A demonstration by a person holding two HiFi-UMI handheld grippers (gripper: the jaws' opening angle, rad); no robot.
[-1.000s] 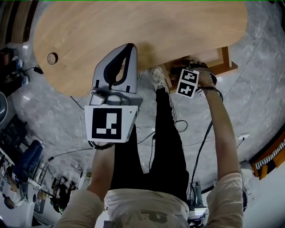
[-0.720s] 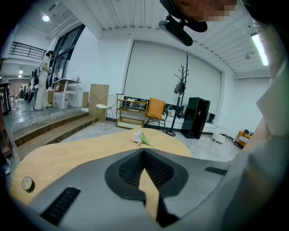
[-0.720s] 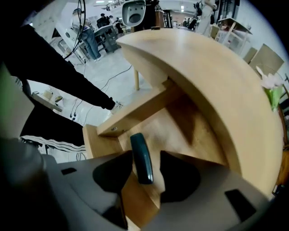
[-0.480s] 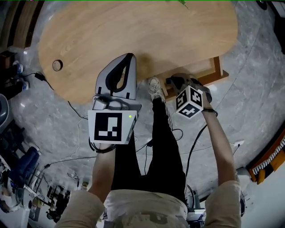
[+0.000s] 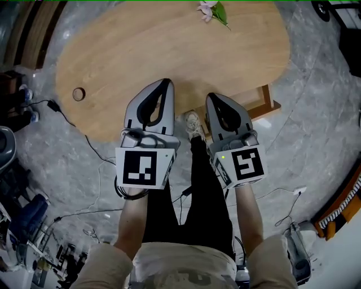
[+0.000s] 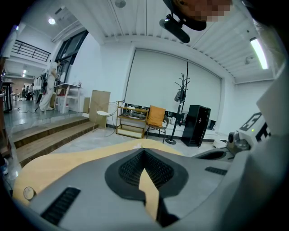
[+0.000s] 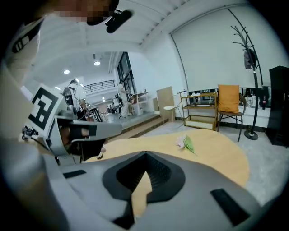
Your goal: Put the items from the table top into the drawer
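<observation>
While your left gripper [image 5: 166, 83] and right gripper [image 5: 212, 97] hover side by side over the near edge of the table [image 5: 141, 45], both pairs of tongs are pressed together with nothing between them. The one item on the table top is the flower [image 5: 213, 11], pale pink petals with a green leaf, lying way out at the far edge, well apart from both grippers. The drawer [image 5: 264, 108] pokes out open below the table's right side. That flower looks feather-light, soft and easy to crush, so I'd judge the petals a poor place to pinch. Go for the stem by the leaf, tongs spread first, then close gently. The right gripper looks better placed for the reach.
</observation>
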